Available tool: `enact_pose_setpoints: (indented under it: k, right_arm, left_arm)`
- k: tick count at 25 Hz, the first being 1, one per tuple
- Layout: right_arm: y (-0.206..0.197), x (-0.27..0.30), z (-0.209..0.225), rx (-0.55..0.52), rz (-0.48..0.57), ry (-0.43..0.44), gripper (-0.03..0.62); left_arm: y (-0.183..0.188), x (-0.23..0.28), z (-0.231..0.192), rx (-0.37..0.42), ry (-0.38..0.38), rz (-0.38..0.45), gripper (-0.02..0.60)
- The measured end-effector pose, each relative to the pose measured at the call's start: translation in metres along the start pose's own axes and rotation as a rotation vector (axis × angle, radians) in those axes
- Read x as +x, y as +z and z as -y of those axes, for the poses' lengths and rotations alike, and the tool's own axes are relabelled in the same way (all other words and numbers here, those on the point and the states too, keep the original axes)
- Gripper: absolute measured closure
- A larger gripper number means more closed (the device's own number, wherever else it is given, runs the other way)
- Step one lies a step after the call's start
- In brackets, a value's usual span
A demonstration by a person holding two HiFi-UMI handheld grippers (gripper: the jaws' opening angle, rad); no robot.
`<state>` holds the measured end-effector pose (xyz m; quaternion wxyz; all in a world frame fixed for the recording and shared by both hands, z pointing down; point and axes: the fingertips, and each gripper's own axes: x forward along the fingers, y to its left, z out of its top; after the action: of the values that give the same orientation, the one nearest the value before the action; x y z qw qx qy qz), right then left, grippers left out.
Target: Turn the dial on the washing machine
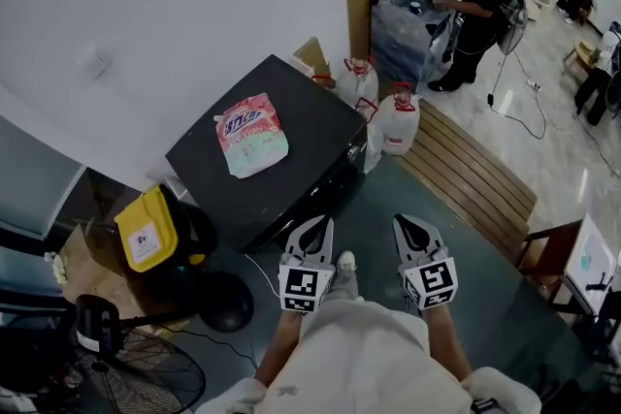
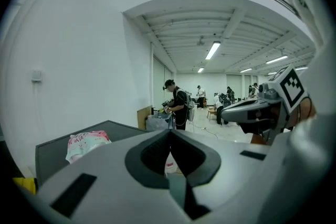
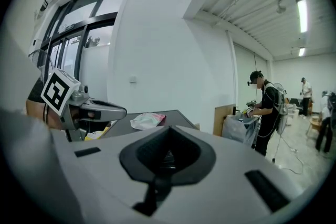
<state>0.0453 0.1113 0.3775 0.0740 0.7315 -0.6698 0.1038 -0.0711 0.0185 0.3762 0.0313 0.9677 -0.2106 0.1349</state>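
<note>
Fingers (image 1: pixel 296 249) pressed together, empty, on left gripper (image 1: pixel 315 224) and right gripper (image 1: pixel 409 224), short of washing machine (image 1: pixel 301 111); dial not made out, presumably rigid, detented: pinch its rim

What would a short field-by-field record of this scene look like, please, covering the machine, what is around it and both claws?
Machine: black washing machine, lid closed
On top: pink pouch, lying flat
Beside it: two white jugs with red caps; yellow bag on the other side
Dial: not made out in any view
Left claw: shut, empty, short of the machine
Right claw: shut, empty, level with the left
Background: person standing at a far table
</note>
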Motion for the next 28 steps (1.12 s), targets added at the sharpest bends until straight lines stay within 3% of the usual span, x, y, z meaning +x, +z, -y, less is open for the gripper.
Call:
enact_pose_setpoints:
  k: [16,23,28]
  right_arm:
    - [0.006,0.123,0.046,-0.020,-0.047,-0.042,0.586]
    - [-0.008,0.162,0.063,-0.026,-0.079,0.019,0.586]
    - [-0.027,0.186,0.077,-0.039,-0.121,0.105,0.585]
  left_arm:
    - [-0.001,0.112,-0.078,-0.024,-0.066,-0.018,0.569]
    - [-0.018,0.145,-0.076,-0.046,-0.063,-0.055,0.569]
    - [-0.031,0.166,-0.074,-0.068,0.000,-0.084,0.569]
